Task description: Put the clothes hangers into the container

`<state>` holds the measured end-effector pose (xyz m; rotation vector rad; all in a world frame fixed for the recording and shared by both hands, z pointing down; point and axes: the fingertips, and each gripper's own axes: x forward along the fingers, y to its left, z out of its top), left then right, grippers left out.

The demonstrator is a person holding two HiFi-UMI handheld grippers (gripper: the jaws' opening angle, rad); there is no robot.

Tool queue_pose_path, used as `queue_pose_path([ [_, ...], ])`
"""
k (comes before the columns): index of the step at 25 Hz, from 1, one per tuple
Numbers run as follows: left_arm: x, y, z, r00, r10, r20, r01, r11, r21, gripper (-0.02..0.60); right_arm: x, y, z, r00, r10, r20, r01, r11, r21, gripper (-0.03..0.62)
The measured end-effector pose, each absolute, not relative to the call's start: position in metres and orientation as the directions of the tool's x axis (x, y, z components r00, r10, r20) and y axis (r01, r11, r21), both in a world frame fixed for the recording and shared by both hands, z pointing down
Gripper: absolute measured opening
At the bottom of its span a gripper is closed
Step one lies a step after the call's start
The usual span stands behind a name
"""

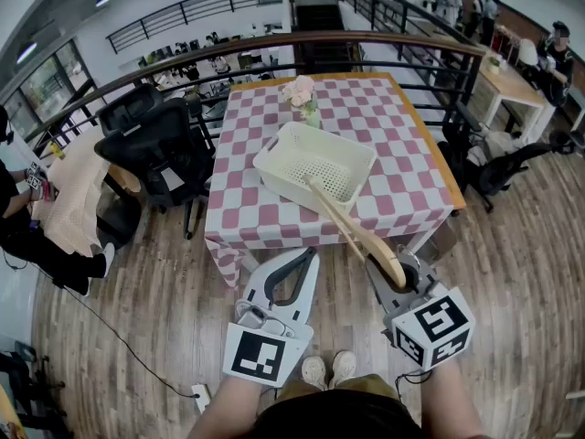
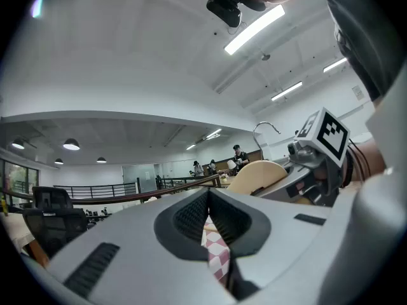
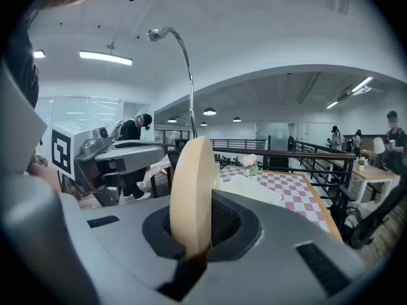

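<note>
A wooden hanger (image 1: 352,230) with a metal hook (image 3: 184,56) runs from my right gripper (image 1: 395,277) up toward the cream perforated basket (image 1: 271,144); its far tip lies over the basket's near side. In the right gripper view the right gripper (image 3: 194,234) is shut on the hanger's (image 3: 191,189) broad end. My left gripper (image 1: 311,256) hangs beside it, short of the table's front edge, its jaws together with nothing between them. The left gripper (image 2: 208,202) points level at the checkered table (image 1: 402,190). The hanger (image 2: 257,173) shows at the right of that view.
A small vase of pale flowers (image 1: 300,91) stands behind the basket. Black office chairs (image 1: 151,140) sit left of the table, another chair (image 1: 498,167) to its right. A curved railing (image 1: 274,42) runs behind. People stand at desks far right (image 1: 553,53).
</note>
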<state>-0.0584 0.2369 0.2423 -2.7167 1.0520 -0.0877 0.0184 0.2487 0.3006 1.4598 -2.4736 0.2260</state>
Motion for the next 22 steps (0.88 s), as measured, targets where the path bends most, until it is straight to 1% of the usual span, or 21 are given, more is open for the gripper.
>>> queue_pose_path([
  [12,-0.07,0.236,0.245,0.733,-0.679,-0.026,-0.667,-0.712,-0.219,0.009,0.008,0.247,0.3,-0.467,-0.834,0.295,-0.871,0.49,0.006,0.032],
  [22,-0.099,0.232,0.247,0.732,-0.68,-0.032,-0.668,-0.709,-0.225,0.009,-0.015,0.243,0.3,-0.465,-0.839,0.282,-0.876,0.482,-0.008,0.034],
])
